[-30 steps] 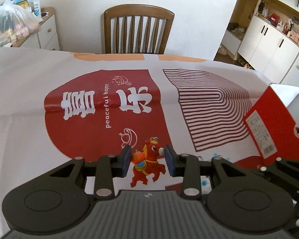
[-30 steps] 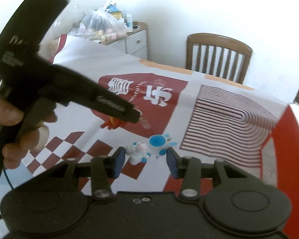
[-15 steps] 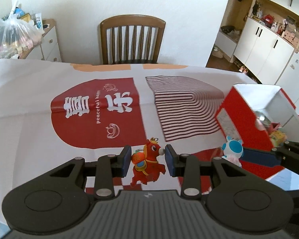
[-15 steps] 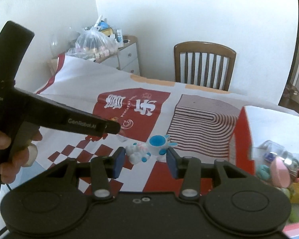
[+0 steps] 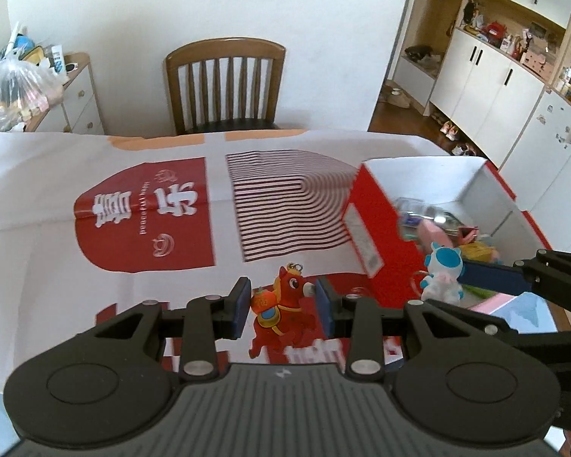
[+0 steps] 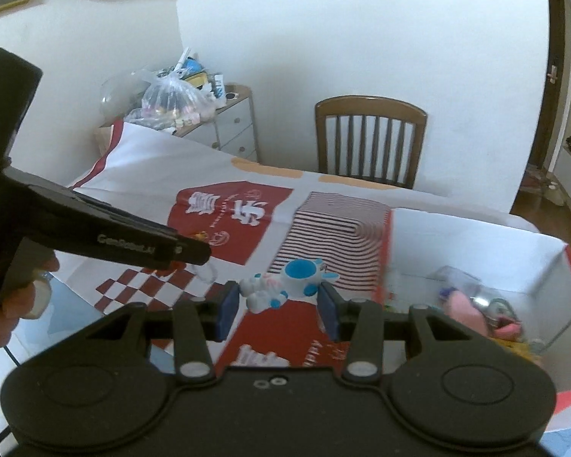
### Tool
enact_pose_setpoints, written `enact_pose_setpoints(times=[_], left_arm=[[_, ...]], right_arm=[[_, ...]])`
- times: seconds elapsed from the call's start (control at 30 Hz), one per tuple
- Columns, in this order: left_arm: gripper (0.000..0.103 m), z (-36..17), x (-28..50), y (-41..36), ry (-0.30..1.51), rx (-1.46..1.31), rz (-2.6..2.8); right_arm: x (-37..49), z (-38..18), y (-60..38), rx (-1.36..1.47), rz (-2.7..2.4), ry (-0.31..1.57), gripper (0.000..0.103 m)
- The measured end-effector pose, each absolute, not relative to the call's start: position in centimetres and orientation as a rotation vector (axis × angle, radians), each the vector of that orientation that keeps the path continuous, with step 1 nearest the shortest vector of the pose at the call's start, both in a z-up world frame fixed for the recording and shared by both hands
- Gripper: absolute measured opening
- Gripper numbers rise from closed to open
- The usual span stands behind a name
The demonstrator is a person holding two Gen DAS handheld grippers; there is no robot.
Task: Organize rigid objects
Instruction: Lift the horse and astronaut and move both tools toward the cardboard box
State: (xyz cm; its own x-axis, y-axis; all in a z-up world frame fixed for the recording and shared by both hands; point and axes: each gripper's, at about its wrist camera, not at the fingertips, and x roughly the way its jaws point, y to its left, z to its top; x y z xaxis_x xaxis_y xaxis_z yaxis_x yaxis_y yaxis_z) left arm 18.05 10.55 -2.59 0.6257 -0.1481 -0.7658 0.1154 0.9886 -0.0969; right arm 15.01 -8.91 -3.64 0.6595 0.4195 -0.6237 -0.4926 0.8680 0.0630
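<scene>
My left gripper (image 5: 281,306) is shut on a red toy horse (image 5: 283,312) and holds it in the air above the table. My right gripper (image 6: 279,308) is shut on a white and blue toy figure (image 6: 285,283), also lifted; the figure shows in the left wrist view (image 5: 441,272) beside the box. A red box (image 5: 377,236) with a white inside stands open at the right and holds several small toys (image 6: 472,304). Both grippers are near the box's left wall.
The table wears a white and red printed cloth (image 5: 144,209). A wooden chair (image 5: 224,83) stands at the far edge. A dresser with a plastic bag (image 5: 15,87) is at the back left. White cabinets (image 5: 495,87) are at the right.
Both grippers have risen and moved right toward the red box, each still holding its toy. The box's open inside has come into view.
</scene>
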Motion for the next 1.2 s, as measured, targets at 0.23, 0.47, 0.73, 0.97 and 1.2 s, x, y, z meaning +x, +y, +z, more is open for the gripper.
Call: enact_pose_setpoints(times=[0.23,0.47,0.73,0.97,1.2], left_arm=[[0.036,-1.6,17.3,5.6,0.864,-0.017,-0.172],[0.035,-2.1,16.9,2.2,0.869,-0.022,-0.165],[0.035,-3.0,15.9,2.4,0.876,-0.031,-0.141],[0.036,-3.8,15.4,5.6,0.89,-0.048,-0.127],[0.035,-5.0,15.3,9.7,0.91,-0.062,-0.143]], right_arm=[[14.6,-2.9,-13.6,-0.116,0.489,0.657,0.032],[15.3,-4.1,-18.5,-0.117,0.478,0.706,0.032],[13.5,-6.2,-18.6,-0.135,0.559,0.753,0.032],[12.8,-7.9,-14.7,-0.125,0.6,0.784,0.038],[13.0,-11.2,-10.0,-0.071,0.52,0.811,0.067]])
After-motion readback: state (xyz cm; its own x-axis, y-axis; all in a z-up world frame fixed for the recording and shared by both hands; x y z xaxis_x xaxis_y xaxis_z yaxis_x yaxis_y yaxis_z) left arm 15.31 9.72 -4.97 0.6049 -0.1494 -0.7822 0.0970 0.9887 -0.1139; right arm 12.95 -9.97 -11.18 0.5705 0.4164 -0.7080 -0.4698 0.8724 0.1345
